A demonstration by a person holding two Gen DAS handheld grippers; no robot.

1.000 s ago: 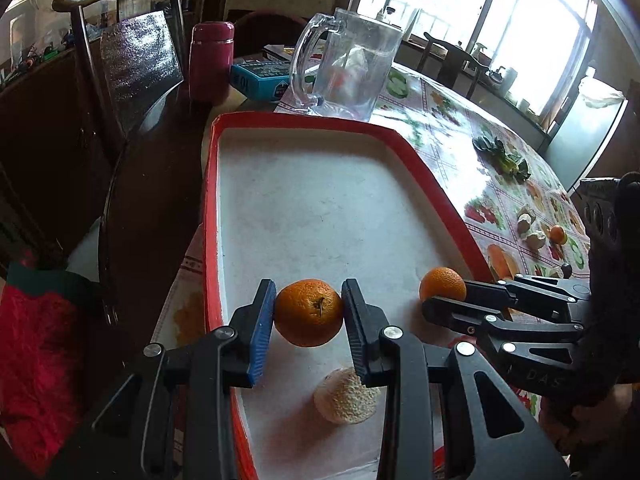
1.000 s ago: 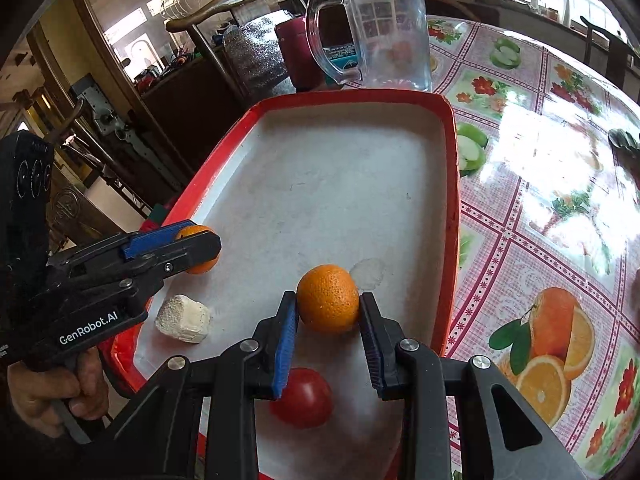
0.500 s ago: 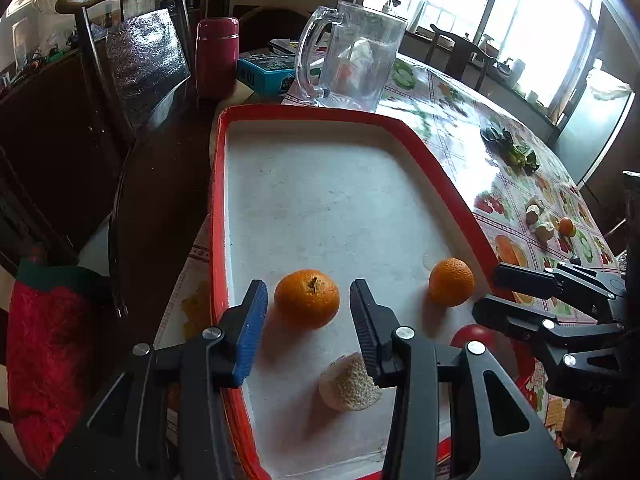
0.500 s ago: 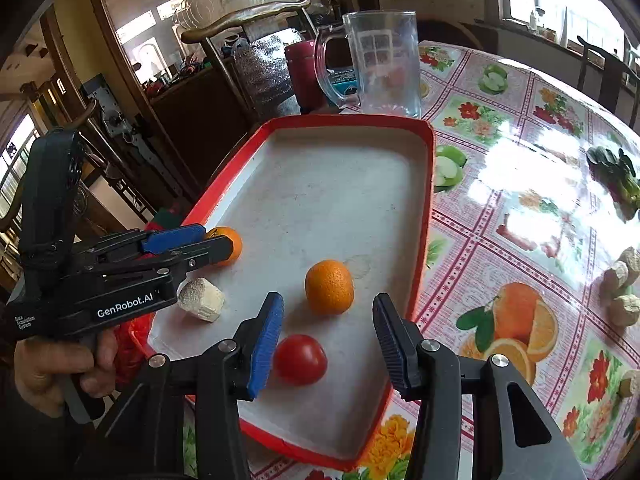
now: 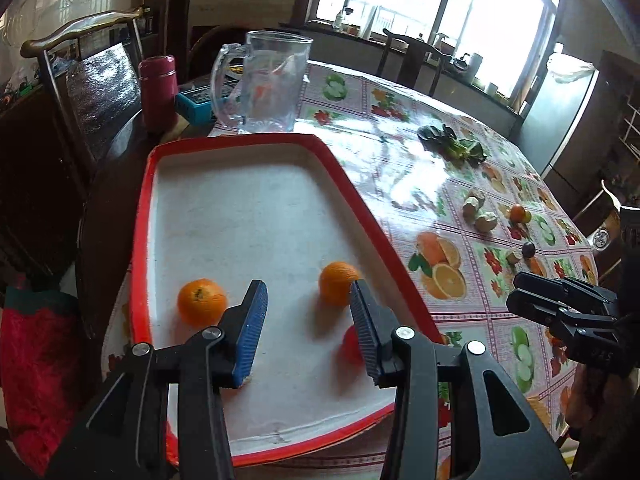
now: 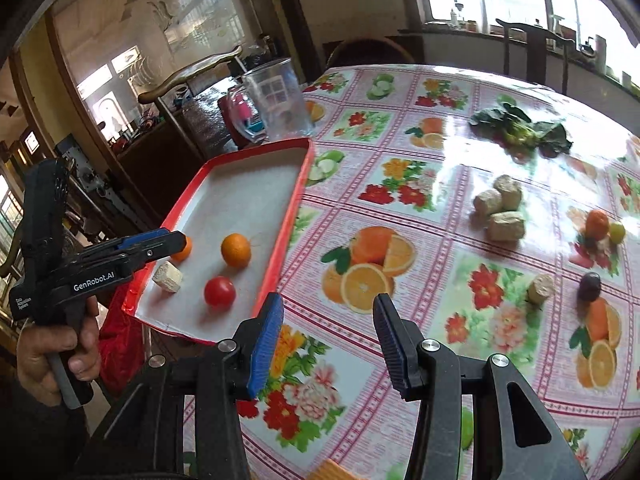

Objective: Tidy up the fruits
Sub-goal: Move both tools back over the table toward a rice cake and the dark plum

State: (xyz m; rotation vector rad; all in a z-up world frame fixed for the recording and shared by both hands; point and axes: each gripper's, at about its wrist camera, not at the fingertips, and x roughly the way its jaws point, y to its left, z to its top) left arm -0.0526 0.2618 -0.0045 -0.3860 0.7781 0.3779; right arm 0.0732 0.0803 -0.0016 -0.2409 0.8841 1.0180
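A red-rimmed white tray holds two oranges, a red tomato and a pale chunk. My left gripper is open and empty above the tray's near end; the tomato shows partly behind its right finger. My right gripper is open and empty over the tablecloth, right of the tray. On the table lie a small orange, a green fruit, a dark plum and pale chunks.
A clear glass jug stands behind the tray, beside a maroon flask and a blue box. Green leaves lie far on the flowered tablecloth. A wooden chair stands left of the tray.
Both grippers opened and let go of their oranges, which now lie in the tray. Both pulled back; the right one swung right over the tablecloth.
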